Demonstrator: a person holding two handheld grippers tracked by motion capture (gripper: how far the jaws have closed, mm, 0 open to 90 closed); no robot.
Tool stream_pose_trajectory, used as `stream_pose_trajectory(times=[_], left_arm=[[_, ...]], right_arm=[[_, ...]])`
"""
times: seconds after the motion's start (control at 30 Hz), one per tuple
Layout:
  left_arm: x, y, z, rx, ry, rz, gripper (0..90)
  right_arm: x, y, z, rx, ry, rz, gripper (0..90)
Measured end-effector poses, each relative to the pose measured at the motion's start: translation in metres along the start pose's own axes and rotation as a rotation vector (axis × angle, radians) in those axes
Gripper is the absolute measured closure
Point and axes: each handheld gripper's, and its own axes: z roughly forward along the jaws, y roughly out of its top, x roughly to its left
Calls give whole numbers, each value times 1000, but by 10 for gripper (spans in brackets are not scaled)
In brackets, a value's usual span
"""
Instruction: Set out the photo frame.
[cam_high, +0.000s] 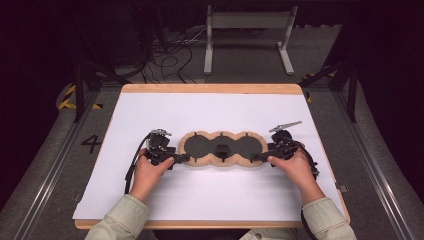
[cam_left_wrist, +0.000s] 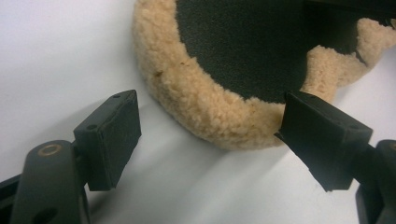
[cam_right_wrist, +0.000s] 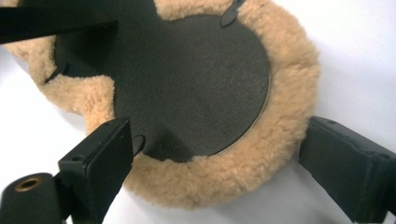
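Observation:
A flat pad (cam_high: 222, 162) of three joined round lobes, tan fleece around black centres, lies on the white sheet in the high view. A short black strap (cam_high: 221, 149) sits on its middle lobe. My left gripper (cam_high: 182, 158) is at the pad's left end and my right gripper (cam_high: 256, 157) at its right end, each in a hand. In the left gripper view the left gripper (cam_left_wrist: 210, 116) stands open, jaws either side of the fleece rim (cam_left_wrist: 196, 98). In the right gripper view the right gripper (cam_right_wrist: 217, 140) is open around the end lobe (cam_right_wrist: 196, 84), pads not pressing.
The white sheet (cam_high: 210, 110) covers a wooden tabletop (cam_high: 210, 88). Beyond the table, a white metal stand (cam_high: 247, 20) and loose cables (cam_high: 170, 55) are on the grey floor. A painted "4" (cam_high: 91, 143) marks the floor at the left.

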Motion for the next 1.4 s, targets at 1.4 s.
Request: stream_pose_trajectory(times=[1.4], left_arm=[[-9, 4, -1, 19, 19, 6, 329]], right_arm=[[10, -4, -2, -81, -96, 109, 255]])
